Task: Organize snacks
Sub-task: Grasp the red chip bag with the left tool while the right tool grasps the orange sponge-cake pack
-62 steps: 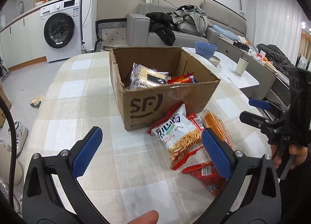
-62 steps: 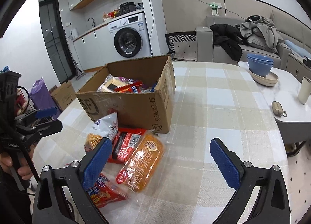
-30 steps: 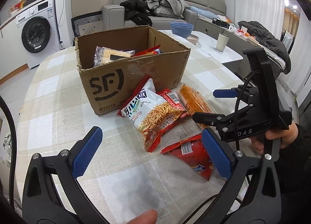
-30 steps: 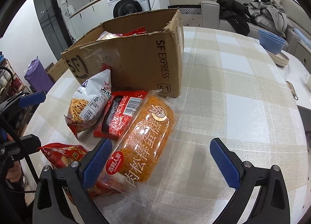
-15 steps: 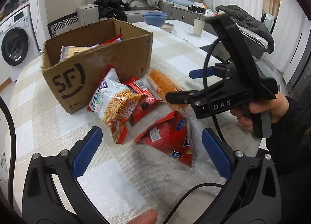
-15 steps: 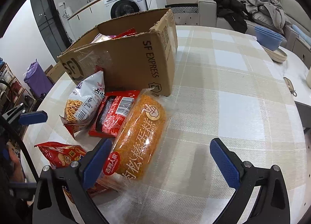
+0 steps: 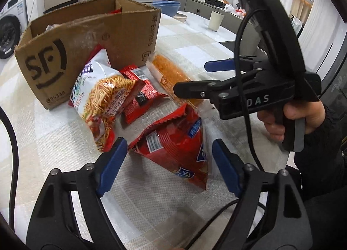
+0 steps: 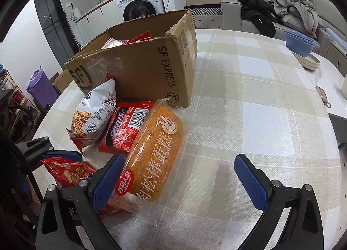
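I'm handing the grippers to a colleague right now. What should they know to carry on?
Left gripper: open, jaws either side of the red chip bag, not closed on it.
Right gripper: open, empty, by the orange cake pack.
Cardboard box already holds some snacks.
Still on the table: noodle-snack bag, red barcode pack, cake pack, chip bag. All four still need boxing.

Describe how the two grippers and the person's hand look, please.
Both the left gripper and the right gripper have black frames, blue finger pads and silver screws. The right one carries white "DAS" lettering and a black cable. A bare hand in a dark sleeve grips it.
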